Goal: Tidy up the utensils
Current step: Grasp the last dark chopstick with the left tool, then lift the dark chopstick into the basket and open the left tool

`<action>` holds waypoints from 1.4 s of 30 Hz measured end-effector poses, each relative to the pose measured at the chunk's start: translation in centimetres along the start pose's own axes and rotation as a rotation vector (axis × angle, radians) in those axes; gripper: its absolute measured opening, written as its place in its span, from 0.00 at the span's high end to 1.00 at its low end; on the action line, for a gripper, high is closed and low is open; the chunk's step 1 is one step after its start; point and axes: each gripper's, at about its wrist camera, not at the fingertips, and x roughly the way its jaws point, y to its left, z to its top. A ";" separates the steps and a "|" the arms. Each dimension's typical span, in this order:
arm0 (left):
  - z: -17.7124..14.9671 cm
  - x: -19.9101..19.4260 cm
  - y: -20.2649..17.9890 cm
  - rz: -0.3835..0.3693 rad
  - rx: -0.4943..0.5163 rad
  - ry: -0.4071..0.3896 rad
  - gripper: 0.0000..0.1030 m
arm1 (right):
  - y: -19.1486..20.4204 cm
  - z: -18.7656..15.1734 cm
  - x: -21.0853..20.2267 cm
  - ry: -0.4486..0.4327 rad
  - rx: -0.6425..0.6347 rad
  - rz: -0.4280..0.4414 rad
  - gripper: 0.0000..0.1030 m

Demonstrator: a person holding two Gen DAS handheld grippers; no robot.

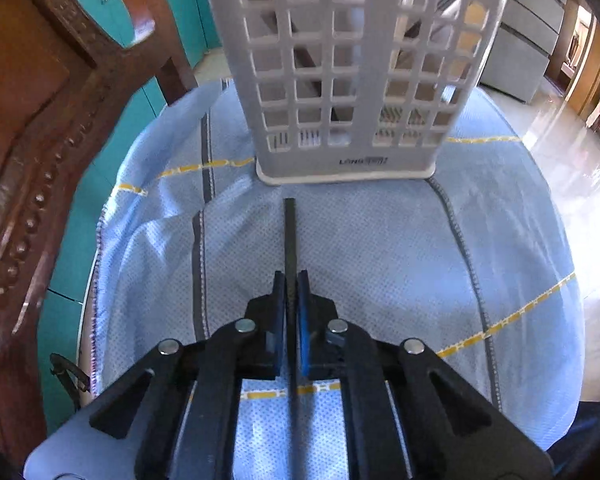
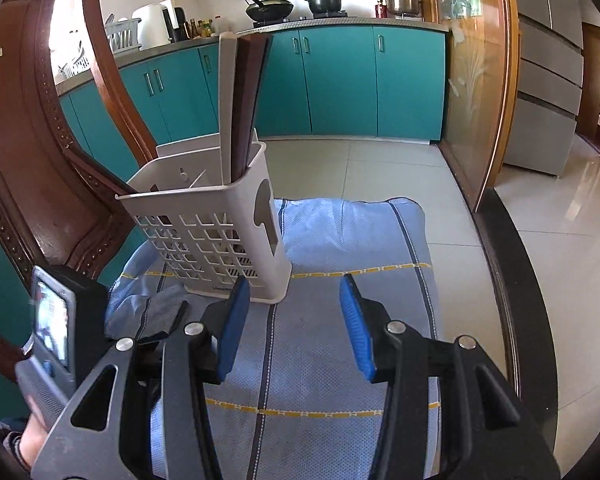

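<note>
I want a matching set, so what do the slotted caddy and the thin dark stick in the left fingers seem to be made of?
The caddy looks like moulded plastic, matt off-white: a uniform grid of cut-outs, thin walls and raised lettering near its base. The stick, clamped in the left gripper, is slim, straight and matt black with a squared end; it could be lacquered wood, plastic or composite, the look leaves that open.

Utensil basket [image 1: 352, 80] blocks ahead; cloth [image 1: 380, 248] right side free.
</note>
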 end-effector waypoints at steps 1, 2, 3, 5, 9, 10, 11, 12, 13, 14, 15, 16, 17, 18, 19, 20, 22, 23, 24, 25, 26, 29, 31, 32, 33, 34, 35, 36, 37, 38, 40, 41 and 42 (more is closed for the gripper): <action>-0.1 -0.6 0.0 -0.002 0.004 -0.013 0.93 | 0.0 0.0 0.1 0.001 -0.001 -0.003 0.55; -0.1 -1.5 -0.1 -0.008 0.009 -0.034 0.93 | -0.1 0.0 0.1 0.002 -0.001 -0.004 0.55; -0.2 -2.3 -0.2 -0.016 0.012 -0.055 0.93 | -0.2 0.0 0.1 0.003 0.000 -0.007 0.55; -0.3 -4.3 -0.5 -0.035 0.019 -0.100 0.93 | -0.3 0.0 0.2 0.004 0.002 -0.010 0.55; -1.5 -10.2 -0.3 -0.055 0.015 -0.239 0.93 | -0.5 0.1 0.0 -0.004 0.005 -0.019 0.55; -1.8 -12.2 -0.2 -0.070 0.013 -0.284 0.93 | -0.6 0.2 0.0 -0.007 0.008 -0.022 0.55; -2.1 -13.6 -0.1 -0.083 0.009 -0.313 0.93 | -0.8 0.3 0.0 -0.010 0.014 -0.024 0.55; -2.0 -15.9 0.4 -0.109 0.004 -0.359 0.93 | -1.0 0.3 0.0 -0.010 0.021 -0.025 0.55; -1.9 -17.3 0.6 -0.124 0.003 -0.389 0.93 | -1.1 0.3 0.0 -0.009 0.027 -0.025 0.55; -1.7 -19.0 0.8 -0.135 0.000 -0.426 0.93 | -1.1 0.3 0.2 -0.005 0.032 -0.025 0.55; -1.2 -20.8 1.2 -0.144 -0.008 -0.468 0.93 | -1.0 0.3 0.4 -0.001 0.034 -0.025 0.55; -0.3 -22.7 1.7 -0.160 -0.015 -0.509 0.93 | -1.0 0.3 0.6 0.005 0.036 -0.024 0.55; 0.8 -24.0 2.0 -0.175 -0.017 -0.543 0.93 | -0.9 0.3 0.8 0.011 0.036 -0.023 0.55; 2.0 -25.4 2.2 -0.177 -0.019 -0.580 0.93 | -0.8 0.3 1.0 0.016 0.036 -0.022 0.55; 3.2 -26.3 2.3 -0.171 -0.020 -0.606 0.93 | -0.7 0.2 1.1 0.019 0.036 -0.023 0.55; 5.2 -28.0 2.4 -0.149 -0.019 -0.660 0.93 | -0.6 0.2 1.3 0.023 0.036 -0.025 0.55; 7.9 -29.6 2.5 -0.108 -0.023 -0.726 0.93 | -0.5 0.2 1.6 0.030 0.038 -0.022 0.55; 9.5 -30.0 2.5 -0.091 -0.027 -0.743 0.93 | -0.4 0.2 1.8 0.035 0.039 -0.018 0.55; 11.7 -30.1 2.5 -0.079 -0.033 -0.746 0.93 | -0.4 0.1 1.9 0.038 0.039 -0.015 0.55; 13.1 -29.7 2.5 -0.073 -0.040 -0.745 0.93 | -0.3 0.1 2.0 0.042 0.039 -0.011 0.55; 13.9 -29.4 2.6 -0.069 -0.046 -0.746 0.93 | -0.3 0.1 2.2 0.046 0.037 -0.008 0.55; 16.7 -26.7 2.2 -0.011 -0.044 -0.715 0.93 | -0.3 0.0 2.3 0.053 0.038 0.001 0.55; 16.9 -24.8 2.0 0.006 -0.045 -0.686 0.93 | -0.4 0.0 2.2 0.054 0.038 0.012 0.55; 16.9 -24.1 2.0 0.006 -0.049 -0.672 0.93 | -0.4 0.0 2.1 0.052 0.037 0.015 0.55; 16.7 -22.8 2.0 0.001 -0.058 -0.646 0.93 | -0.5 0.1 2.0 0.050 0.037 0.017 0.55; 16.7 -21.9 2.1 -0.002 -0.065 -0.629 0.93 | -0.5 0.1 1.9 0.047 0.037 0.019 0.55; 16.5 -20.5 2.0 -0.005 -0.073 -0.605 0.93 | -0.6 0.1 1.8 0.046 0.037 0.021 0.55; 16.6 -19.7 2.0 -0.006 -0.077 -0.589 0.93 | -0.6 0.1 1.8 0.044 0.037 0.021 0.55; 16.5 -18.8 2.1 -0.010 -0.081 -0.575 0.93 | -0.7 0.0 1.8 0.043 0.038 0.022 0.55; 16.4 -17.9 2.1 -0.016 -0.083 -0.560 0.93 | -0.7 0.0 1.7 0.040 0.039 0.024 0.55; 16.0 -16.5 2.1 -0.022 -0.091 -0.535 0.93 | -0.8 0.0 1.6 0.035 0.039 0.028 0.55; 15.7 -16.1 2.2 -0.019 -0.097 -0.531 0.93 | -0.8 0.0 1.5 0.029 0.037 0.031 0.55; 15.4 -15.7 2.3 -0.014 -0.096 -0.530 0.90 | -0.7 0.0 1.4 0.025 0.035 0.033 0.55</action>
